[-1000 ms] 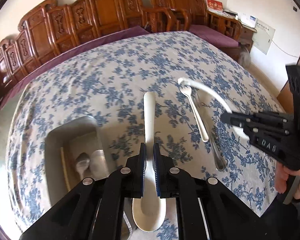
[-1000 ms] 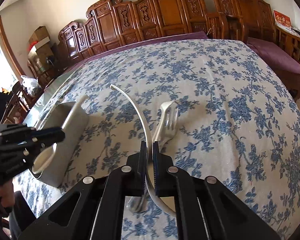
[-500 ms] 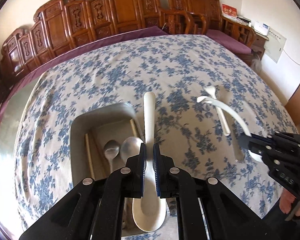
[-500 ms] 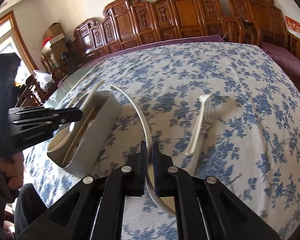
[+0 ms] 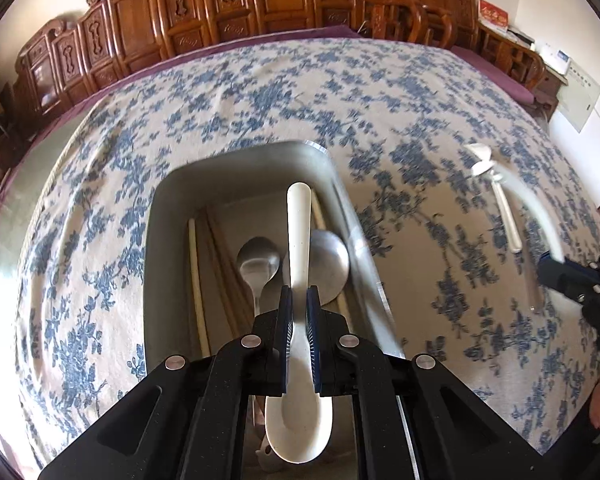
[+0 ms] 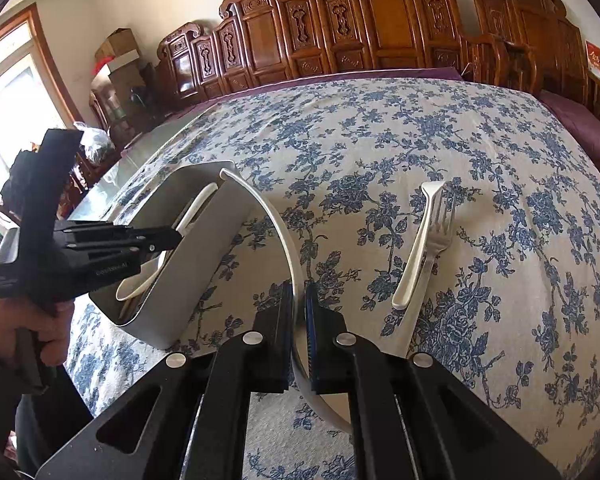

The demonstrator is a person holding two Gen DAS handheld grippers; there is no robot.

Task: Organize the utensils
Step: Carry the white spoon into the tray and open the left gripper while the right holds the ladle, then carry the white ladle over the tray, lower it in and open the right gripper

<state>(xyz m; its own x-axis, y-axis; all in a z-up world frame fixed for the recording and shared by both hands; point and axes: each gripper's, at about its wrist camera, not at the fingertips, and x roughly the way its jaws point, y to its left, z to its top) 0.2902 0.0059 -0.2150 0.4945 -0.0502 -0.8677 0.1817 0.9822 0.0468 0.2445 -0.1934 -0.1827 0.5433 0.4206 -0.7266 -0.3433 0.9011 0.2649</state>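
Note:
My left gripper (image 5: 299, 292) is shut on a white ceramic spoon (image 5: 298, 216), handle pointing away and bowl toward the camera. It hangs over the grey metal tray (image 5: 160, 216), which holds two metal spoons (image 5: 258, 260) and chopsticks (image 5: 196, 272). My right gripper (image 6: 299, 292) is shut on a second white spoon (image 6: 276, 220) whose curved handle arcs up toward the tray (image 6: 204, 248). In the right wrist view the left gripper (image 6: 168, 238) hovers above the tray's open top. A white fork (image 6: 416, 248) lies on the cloth to the right, with a metal utensil beside it.
The table wears a blue-flowered cloth (image 6: 420, 128). Carved wooden chairs (image 6: 380, 28) line its far edge. A person's hand (image 6: 40, 332) grips the left gripper's handle at the near left. The right gripper (image 5: 556, 268) sits at the right edge of the left wrist view.
My left gripper has carried its white spoon from over the bare cloth to above the tray and sunk lower. The right gripper has shifted toward the tray, still holding its spoon.

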